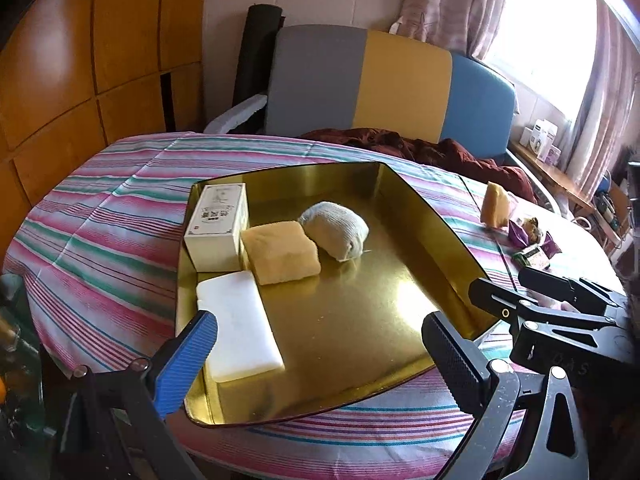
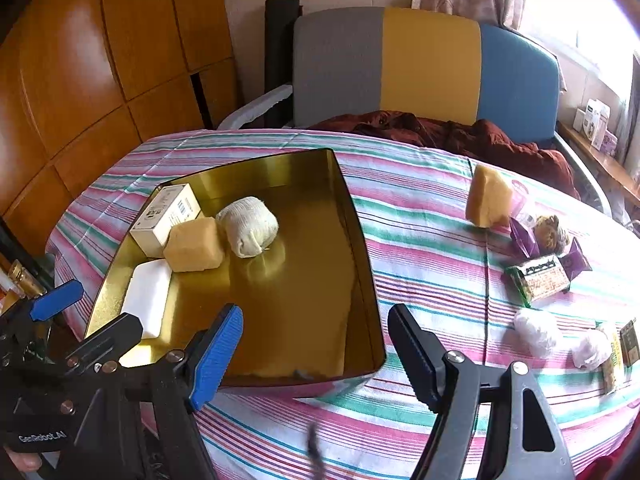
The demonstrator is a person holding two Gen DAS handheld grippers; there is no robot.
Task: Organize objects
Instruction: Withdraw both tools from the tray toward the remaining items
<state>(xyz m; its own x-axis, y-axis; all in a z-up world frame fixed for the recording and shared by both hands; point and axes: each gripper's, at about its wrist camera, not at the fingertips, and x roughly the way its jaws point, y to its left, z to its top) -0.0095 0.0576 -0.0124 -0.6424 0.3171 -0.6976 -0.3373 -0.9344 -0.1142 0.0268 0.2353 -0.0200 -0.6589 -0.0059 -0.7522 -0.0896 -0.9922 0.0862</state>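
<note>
While both grippers hang open w/ nothing held, the job is half done.
The gold tray [image 2: 362, 248] holds a white box [image 2: 166, 212], yellow sponge [image 2: 195, 246], cloth bundle [image 2: 248, 226] & white foam block [image 2: 146, 298]. Left gripper [image 1: 320, 356] and right gripper [image 2: 316, 348] are wide, empty. Still out on the striped cloth [image 2: 420, 240]: another yellow sponge [image 2: 489, 196], a green snack pack [image 2: 538, 280], plastic-wrapped lumps [image 2: 538, 332]. Risk, I think: a finger bumps the tray wall & shoves it, or soft wrap slips out.

Gold tray [image 2: 362, 240] holds a white box [image 2: 166, 216], yellow sponge [image 2: 194, 246], rolled cloth [image 2: 248, 226] (lying sideways), white block [image 2: 146, 298].
</note>
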